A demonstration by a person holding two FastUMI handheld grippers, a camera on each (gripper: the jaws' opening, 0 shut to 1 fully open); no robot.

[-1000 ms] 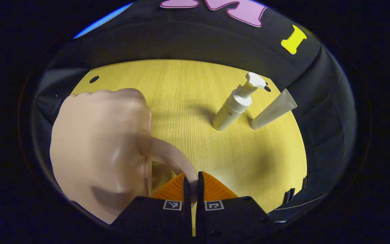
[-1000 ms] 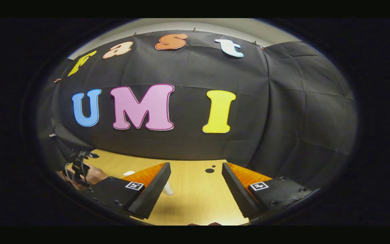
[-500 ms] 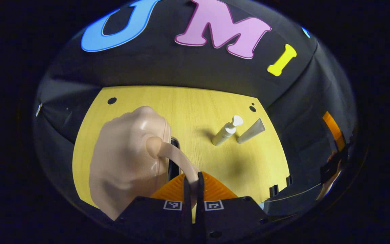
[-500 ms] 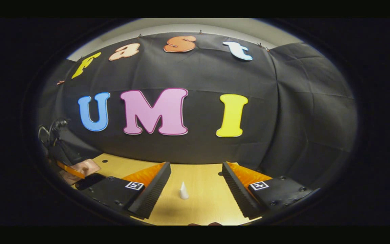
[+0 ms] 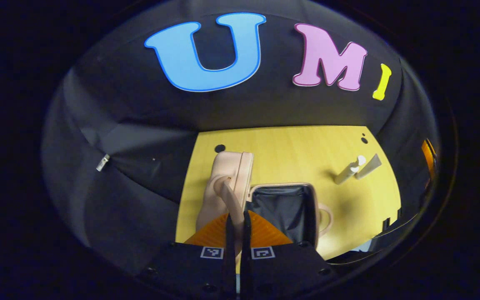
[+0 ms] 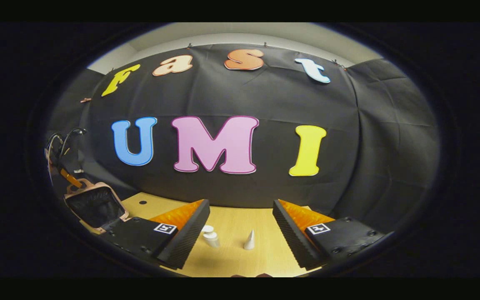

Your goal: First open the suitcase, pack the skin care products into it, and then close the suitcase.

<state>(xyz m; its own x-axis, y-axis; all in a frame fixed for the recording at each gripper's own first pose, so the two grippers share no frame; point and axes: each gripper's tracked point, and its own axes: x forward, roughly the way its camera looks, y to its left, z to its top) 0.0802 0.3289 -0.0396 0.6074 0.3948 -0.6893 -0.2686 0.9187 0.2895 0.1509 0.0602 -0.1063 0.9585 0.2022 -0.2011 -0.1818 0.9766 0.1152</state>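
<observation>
My left gripper point(image 5: 236, 217) is shut on the handle strap point(image 5: 228, 196) of the pale pink suitcase lid point(image 5: 228, 171), holding the lid upright. Beside it the suitcase base point(image 5: 282, 207) lies open on the table and shows dark lining. A white pump bottle point(image 5: 347, 171) and a grey-white tube point(image 5: 370, 165) stand at the far right of the table. In the right gripper view, my right gripper point(image 6: 241, 238) stands open, low over the table, with the pump bottle point(image 6: 211, 238) and tube point(image 6: 249, 241) ahead between its fingers. The raised lid point(image 6: 95, 206) stands at the left there.
The yellow wooden table point(image 5: 294, 146) has small dark holes near its far corners. Black cloth walls close it in behind and on the sides. The other gripper point(image 5: 428, 152) shows at the far right edge of the left gripper view.
My left gripper has pulled up and back on the handle, swinging the lid from nearly shut to upright and baring the dark lining. The pump bottle has come into the right gripper view.
</observation>
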